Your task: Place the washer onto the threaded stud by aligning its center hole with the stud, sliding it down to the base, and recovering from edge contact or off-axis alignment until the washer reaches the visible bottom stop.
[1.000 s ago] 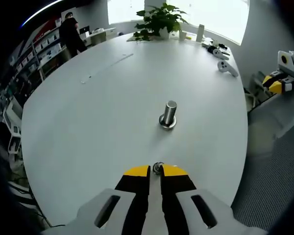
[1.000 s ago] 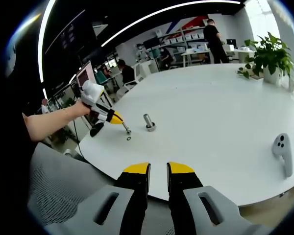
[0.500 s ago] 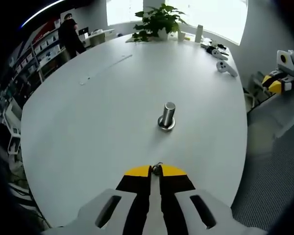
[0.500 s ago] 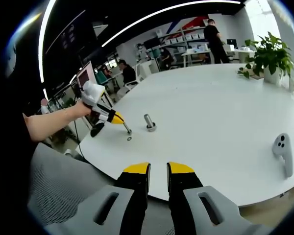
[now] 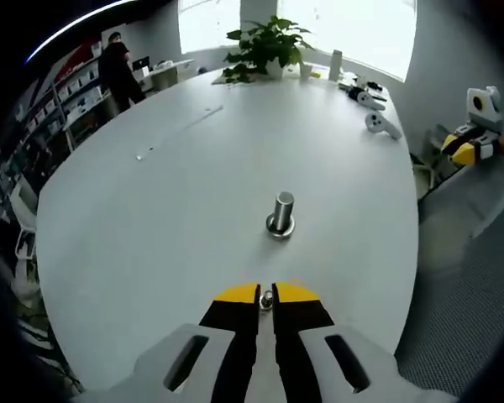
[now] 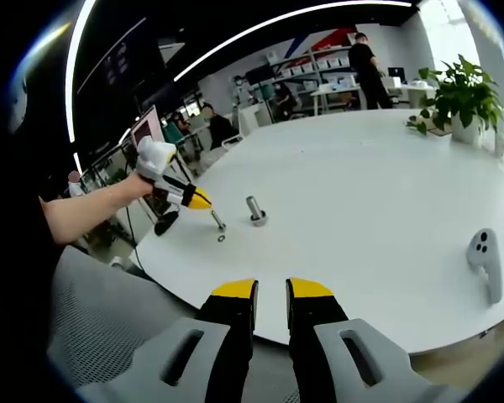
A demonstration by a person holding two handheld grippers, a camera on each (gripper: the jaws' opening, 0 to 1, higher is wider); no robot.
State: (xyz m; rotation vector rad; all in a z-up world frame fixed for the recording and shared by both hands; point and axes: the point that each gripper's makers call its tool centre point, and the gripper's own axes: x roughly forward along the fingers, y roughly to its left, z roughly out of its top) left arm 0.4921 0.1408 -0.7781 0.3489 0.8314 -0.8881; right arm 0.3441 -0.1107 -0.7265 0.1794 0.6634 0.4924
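Setting: open office; large white round desk (image 5: 151,218) with a potted plant (image 5: 265,42) at the far edge and two white controllers (image 5: 378,122) near it.
Stud: threaded stud (image 5: 281,214) stands upright on its flanged base near the desk centre; in the right gripper view it sits just beyond the left tool (image 6: 256,210).
Washer: washer (image 5: 266,300) is pinched edge-on between the yellow tips, well short of the stud. A small ring (image 6: 221,238) lies on the desk below the left tips; what it is cannot be told.
Left hand-held gripper: left hand-held gripper (image 5: 266,295) has its jaws pressed together on the washer, above the desk on the near side of the stud.
Right hand-held gripper: right hand-held gripper (image 6: 270,290) is empty, jaws slightly parted, held off the desk edge.
Step in hand: carry the washer over the stud.
Method: judged best to bring the washer level before descent, centre the hole on the stud top, then lower along the axis.
Risk: an edge-on grip likely lands the rim on the threads; if so, lift, re-level and retry.
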